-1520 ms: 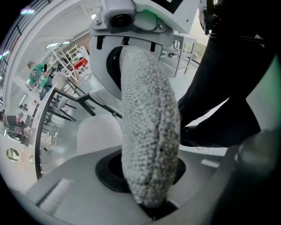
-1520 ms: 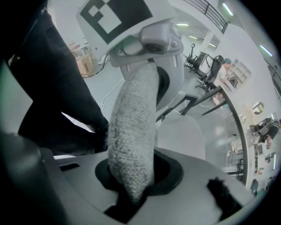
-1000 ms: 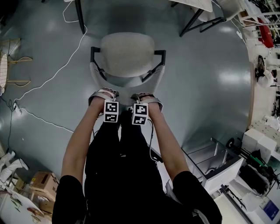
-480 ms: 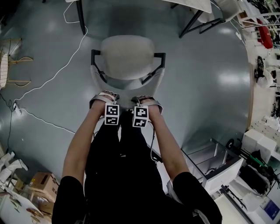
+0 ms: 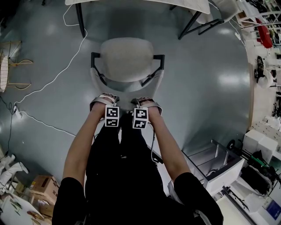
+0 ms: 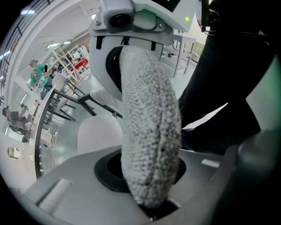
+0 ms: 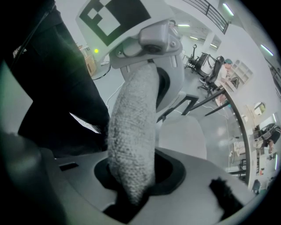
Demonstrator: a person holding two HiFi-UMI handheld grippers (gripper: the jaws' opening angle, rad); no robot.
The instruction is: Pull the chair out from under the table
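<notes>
Chair (image 5: 127, 57) and both grippers sit slightly lower in the head view than 1 second ago, and more of the table (image 5: 189, 5) edge shows at the top.

Head view: the 2 marker cubes (image 5: 112, 116) carry black-and-white square code patterns. The chair stands on the grey floor (image 5: 210, 110), out from under the tabletop, with its seat toward the table and its backrest toward the person. The left gripper (image 5: 104, 97) and right gripper (image 5: 147, 100) sit side by side on the backrest's top edge, pointing steeply down.

Left gripper view: the nubby grey backrest (image 6: 149, 132) runs between the jaws, which stand narrowly apart and clamp it. The pale seat (image 6: 99, 134) lies beyond.

Right gripper view: the jaws have just been opening slightly. The backrest fabric fills the gap between them and is gripped. A square code marker (image 7: 114, 17) on the other gripper's cube shows at the top, with a green lamp (image 7: 95, 51) below it.
</notes>
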